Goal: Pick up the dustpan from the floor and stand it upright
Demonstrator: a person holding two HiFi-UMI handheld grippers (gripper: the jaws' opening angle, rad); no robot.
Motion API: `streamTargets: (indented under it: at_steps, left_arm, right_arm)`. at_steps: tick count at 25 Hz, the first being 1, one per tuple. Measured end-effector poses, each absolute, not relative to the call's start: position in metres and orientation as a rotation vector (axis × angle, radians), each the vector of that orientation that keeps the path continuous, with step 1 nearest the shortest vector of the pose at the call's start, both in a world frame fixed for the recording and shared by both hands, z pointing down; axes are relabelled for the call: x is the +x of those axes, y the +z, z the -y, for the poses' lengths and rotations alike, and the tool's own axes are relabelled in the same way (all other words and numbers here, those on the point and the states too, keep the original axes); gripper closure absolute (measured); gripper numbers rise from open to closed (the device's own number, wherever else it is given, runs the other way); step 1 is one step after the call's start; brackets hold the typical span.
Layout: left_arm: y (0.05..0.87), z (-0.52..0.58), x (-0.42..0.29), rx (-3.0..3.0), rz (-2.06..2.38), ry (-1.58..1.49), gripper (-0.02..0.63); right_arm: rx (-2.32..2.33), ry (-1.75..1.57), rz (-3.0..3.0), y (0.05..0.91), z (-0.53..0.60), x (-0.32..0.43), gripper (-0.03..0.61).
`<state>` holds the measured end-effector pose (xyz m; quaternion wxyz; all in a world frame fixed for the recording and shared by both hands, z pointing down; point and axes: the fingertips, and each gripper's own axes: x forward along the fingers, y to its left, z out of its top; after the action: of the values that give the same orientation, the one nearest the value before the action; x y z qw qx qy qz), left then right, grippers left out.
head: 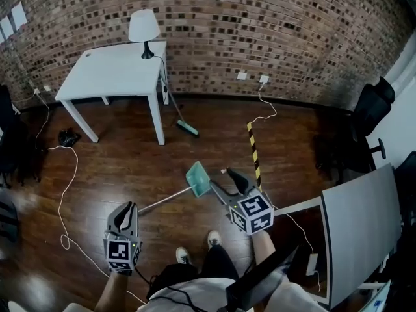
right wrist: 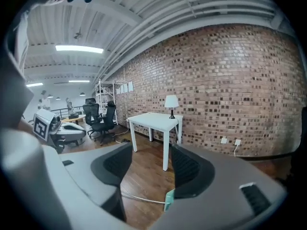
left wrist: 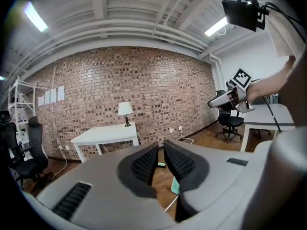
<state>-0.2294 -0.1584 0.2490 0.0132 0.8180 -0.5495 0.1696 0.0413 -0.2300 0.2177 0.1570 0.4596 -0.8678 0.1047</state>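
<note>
teal plastic dustpan with long silver handle (head: 198, 178) lies flat on dark wooden floor (head: 130, 155), not upright, left gripper (head: 129, 208) jaws barely apart and empty, right gripper (head: 220, 178) spread wide just beside the pan holding nothing, so grasping and standing it look left.

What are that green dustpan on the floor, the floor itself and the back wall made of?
The teal dustpan with a long pale handle looks like smooth moulded plastic; the thin, straight handle may be metal. The dark brown floor seems glossy wooden planks, showing board lines and sheen. The back wall is rough bare brick in mixed reds and browns.
</note>
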Motion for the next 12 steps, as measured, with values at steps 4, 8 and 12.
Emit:
streamTargets:
  at_steps: [4, 8, 12]
  left_arm:
    - [0.289, 0.165, -0.235, 2.484, 1.66, 0.517, 0.558]
    - [0.349, 0.181, -0.234, 2.44, 1.609, 0.65, 0.558]
    - [0.418, 0.206, -0.212, 2.481, 1.535, 0.756, 0.522]
  right_arm:
    - [1.302, 0.357, 2.427, 0.266, 0.257, 0.049, 0.316]
    - [1.221, 0.477, 2.39, 0.342, 0.286, 0.06, 0.316]
    - [1.051, 0.537, 2.357, 0.446, 0.324, 0.069, 0.315]
